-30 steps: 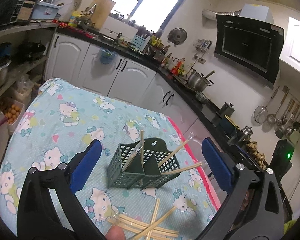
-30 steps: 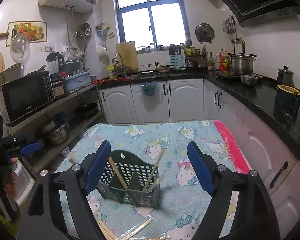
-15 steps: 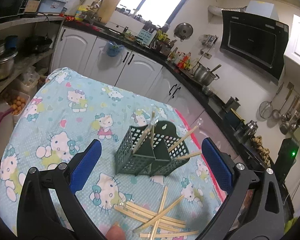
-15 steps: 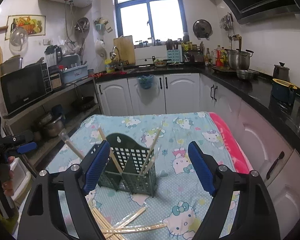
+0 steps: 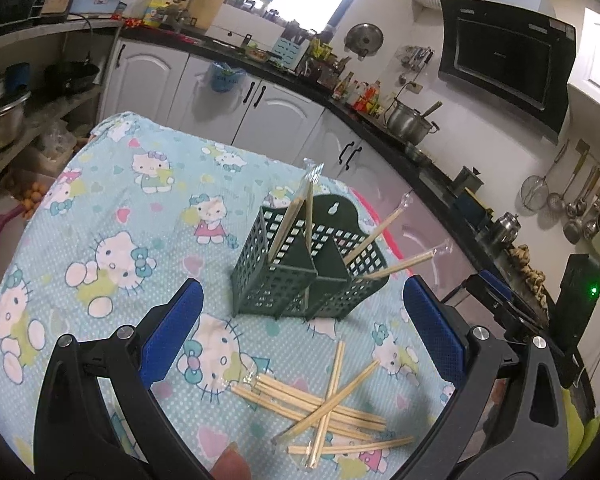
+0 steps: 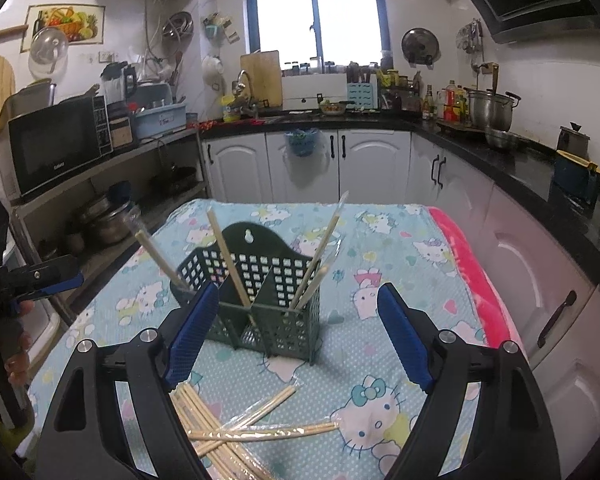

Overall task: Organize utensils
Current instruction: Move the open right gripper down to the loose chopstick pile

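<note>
both the left hand-held gripper (image 5: 300, 320) and right hand-held gripper (image 6: 296, 332) hang apart, empty, above loose wrapped wooden chopsticks (image 5: 320, 404) lying before the dark green perforated plastic utensil holder (image 5: 300, 276) on the cartoon-cat-clothed desk (image 5: 112, 216).

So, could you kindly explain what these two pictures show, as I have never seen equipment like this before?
There is no robot here. A person holds one hand-held gripper in each hand, and each carries a wide-angle camera looking forward between its two blue-padded fingers. One picture is from the left hand-held gripper, the other from the right hand-held gripper. Both stand open and hold nothing.

In front of them is a table covered by a cartoon-cat tablecloth. On it stands a green slotted holder with several wrapped chopsticks leaning in its compartments. More loose chopsticks lie crossed in a pile on the cloth in front of it, not yet sorted. A kitchen surrounds the table.
</note>
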`<control>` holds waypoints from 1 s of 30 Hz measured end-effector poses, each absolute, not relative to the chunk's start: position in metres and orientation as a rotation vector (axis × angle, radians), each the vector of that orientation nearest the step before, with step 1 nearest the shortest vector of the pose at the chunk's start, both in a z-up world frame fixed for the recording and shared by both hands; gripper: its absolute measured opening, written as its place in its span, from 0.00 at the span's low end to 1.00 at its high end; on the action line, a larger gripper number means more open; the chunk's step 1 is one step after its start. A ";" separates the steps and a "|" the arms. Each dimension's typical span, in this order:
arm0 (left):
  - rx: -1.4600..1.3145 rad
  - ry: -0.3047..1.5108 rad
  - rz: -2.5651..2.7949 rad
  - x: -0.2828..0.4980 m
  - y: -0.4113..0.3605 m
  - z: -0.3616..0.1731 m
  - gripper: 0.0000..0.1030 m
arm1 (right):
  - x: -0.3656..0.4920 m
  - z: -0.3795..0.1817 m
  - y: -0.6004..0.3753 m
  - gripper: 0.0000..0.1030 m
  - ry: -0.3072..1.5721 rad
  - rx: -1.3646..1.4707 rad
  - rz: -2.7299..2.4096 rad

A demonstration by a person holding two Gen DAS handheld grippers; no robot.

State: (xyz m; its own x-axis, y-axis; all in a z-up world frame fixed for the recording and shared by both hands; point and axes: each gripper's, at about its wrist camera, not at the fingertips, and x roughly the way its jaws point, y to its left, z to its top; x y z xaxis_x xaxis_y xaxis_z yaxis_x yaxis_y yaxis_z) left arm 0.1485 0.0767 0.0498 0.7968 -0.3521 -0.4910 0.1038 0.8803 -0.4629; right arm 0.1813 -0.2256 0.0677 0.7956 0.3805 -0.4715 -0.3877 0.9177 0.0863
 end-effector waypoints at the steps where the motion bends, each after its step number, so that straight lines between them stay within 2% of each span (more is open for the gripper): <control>1: -0.435 0.609 -0.254 0.148 0.076 0.047 0.90 | 0.181 0.067 -0.224 0.77 0.508 -0.017 0.416; 30: -0.405 0.764 -0.276 0.121 0.056 -0.010 0.90 | 0.163 0.000 -0.225 0.78 0.683 -0.071 0.420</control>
